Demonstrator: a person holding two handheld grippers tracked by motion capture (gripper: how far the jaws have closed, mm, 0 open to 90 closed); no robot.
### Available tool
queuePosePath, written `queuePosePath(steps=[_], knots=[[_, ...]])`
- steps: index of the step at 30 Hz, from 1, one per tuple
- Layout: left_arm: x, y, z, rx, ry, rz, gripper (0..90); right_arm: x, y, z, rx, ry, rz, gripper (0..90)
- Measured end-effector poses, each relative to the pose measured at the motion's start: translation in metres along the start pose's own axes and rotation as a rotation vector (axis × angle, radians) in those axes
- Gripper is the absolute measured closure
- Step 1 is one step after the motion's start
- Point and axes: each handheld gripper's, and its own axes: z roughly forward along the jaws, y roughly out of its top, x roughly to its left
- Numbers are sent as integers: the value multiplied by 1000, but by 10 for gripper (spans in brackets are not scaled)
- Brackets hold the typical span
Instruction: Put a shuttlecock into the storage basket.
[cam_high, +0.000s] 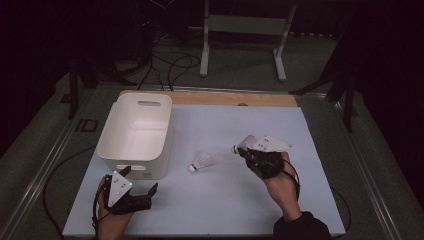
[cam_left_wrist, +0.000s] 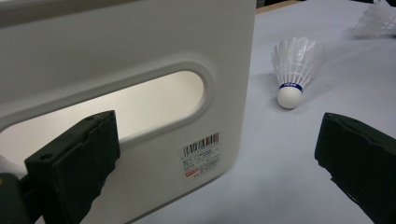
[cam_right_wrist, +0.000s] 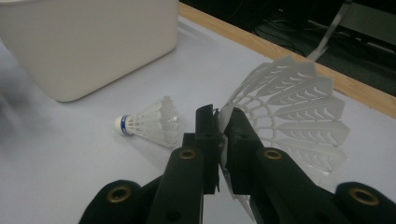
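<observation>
Pinching white feathered shuttlecock (cam_right_wrist: 289, 107) skirt, right gripper (cam_right_wrist: 223, 128) jaws closed.

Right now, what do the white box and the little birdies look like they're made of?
The white bin looks like smooth moulded plastic: rounded corners, cut-out handle, soft sheen. The shuttlecock on the table seems to have a thin white plastic skirt and a smooth, rounded white head, maybe foam or cork; I can't tell. The held shuttlecock, pinched by the right gripper, shows a ribbed, lattice-like skirt, likely plastic.
</observation>
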Motion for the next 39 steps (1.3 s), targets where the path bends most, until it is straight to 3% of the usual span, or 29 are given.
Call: queuePosePath(steps=[39], knots=[[-1,0,1,3,-4,13,6,2,26,5,-29,21,-16,854]])
